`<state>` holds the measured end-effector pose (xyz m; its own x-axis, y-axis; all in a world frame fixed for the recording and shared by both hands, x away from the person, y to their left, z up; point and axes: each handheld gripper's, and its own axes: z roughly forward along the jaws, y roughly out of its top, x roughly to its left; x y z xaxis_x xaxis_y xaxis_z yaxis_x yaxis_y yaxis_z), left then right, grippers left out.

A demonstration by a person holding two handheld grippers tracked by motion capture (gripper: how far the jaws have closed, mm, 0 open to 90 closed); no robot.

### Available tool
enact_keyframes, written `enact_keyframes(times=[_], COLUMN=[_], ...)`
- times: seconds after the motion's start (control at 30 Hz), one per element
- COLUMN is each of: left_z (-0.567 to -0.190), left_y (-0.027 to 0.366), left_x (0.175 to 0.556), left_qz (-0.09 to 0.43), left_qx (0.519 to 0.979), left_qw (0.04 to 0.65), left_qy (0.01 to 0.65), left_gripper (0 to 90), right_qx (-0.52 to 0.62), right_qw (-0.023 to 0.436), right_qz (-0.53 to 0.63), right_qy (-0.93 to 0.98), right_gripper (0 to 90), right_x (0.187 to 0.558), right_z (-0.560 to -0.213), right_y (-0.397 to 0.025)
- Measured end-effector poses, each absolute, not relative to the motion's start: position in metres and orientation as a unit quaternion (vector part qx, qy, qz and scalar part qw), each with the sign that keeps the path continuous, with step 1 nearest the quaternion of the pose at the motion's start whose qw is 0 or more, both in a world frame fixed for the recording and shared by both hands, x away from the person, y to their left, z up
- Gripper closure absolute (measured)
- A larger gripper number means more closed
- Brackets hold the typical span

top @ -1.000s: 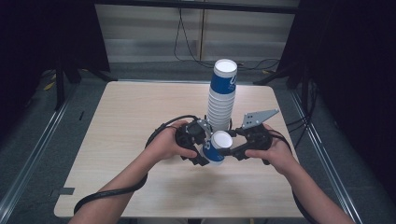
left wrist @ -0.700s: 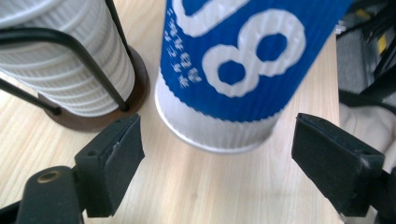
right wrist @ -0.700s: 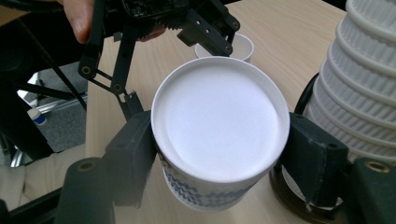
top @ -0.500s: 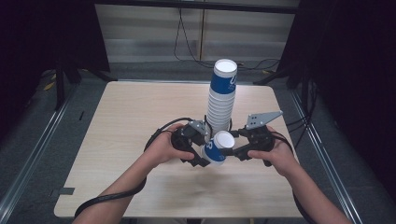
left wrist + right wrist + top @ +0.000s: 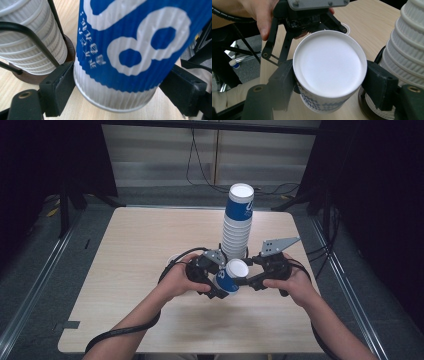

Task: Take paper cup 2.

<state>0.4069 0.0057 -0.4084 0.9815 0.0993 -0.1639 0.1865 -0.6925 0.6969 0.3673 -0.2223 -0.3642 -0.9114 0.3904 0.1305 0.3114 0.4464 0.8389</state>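
- Holding one blue-and-white ribbed paper cup (image 5: pixel 231 276) between both grippers, low over the pale wooden surface (image 5: pixel 135 245), just in front of the tall stack of matching paper cups (image 5: pixel 236 222).
- Left gripper (image 5: pixel 218 285): jaws clamped on the cup's lower body, one pad on each side of the white ribbed band near its base, as the left gripper view shows.
- Right gripper (image 5: pixel 246 282): jaws set either side of the cup just under its rim; contact looks firm, so I read it as clamped as well.
- Cup is tilted, its open mouth towards the right gripper's camera; the inside looks empty and white.
- Stack stands upright on a dark round base (image 5: pixel 40 75), apart from the held cup.
- Small white ring or lid-like disc (image 5: pixel 173 260) lies on the surface beside the left hand (image 5: pixel 176 281); cannot tell what it is.
- Progress, as a judgement: one cup is off the stack and in hand; whether it is a single cup or two nested ones being parted cannot be told. Setting it down remains, and most of the stack is untouched.
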Motion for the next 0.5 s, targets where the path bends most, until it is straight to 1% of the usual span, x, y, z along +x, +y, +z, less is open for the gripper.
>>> enact_keyframes(times=[0.07,0.1,0.17,0.23,0.37,0.43,0.5], left_z=[-0.408,-0.41,-0.411,-0.41,-0.403,-0.398,-0.394], left_y=[0.005,0.004,0.003,0.003,0.002,0.002,0.002], left_x=[0.408,0.408,0.408,0.408,0.409,0.411,0.412], left_qz=[-0.057,-0.058,-0.056,-0.068,-0.057,-0.07,-0.067], left_qx=[0.922,0.916,0.915,0.915,0.924,0.928,0.935], left_qw=[0.376,0.389,0.394,0.39,0.373,0.361,0.34], left_qy=[0.069,0.076,0.073,0.076,0.064,0.068,0.069], left_gripper=[15.5,15.5,15.9,17.8,20.9,21.4,22.0], right_qx=[0.207,0.208,0.209,0.212,0.213,0.212,0.209], right_qw=[0.04,0.04,0.041,0.043,0.043,0.048,0.049], right_qz=[0.485,0.487,0.487,0.488,0.492,0.493,0.491], right_qy=[0.849,0.848,0.847,0.846,0.843,0.842,0.844], right_gripper=[29.8,29.9,29.9,29.9,29.8,29.4,27.7], right_x=[0.368,0.368,0.368,0.367,0.365,0.365,0.365], right_z=[-0.364,-0.364,-0.365,-0.365,-0.366,-0.364,-0.363], right_y=[-0.223,-0.223,-0.224,-0.225,-0.229,-0.231,-0.233])
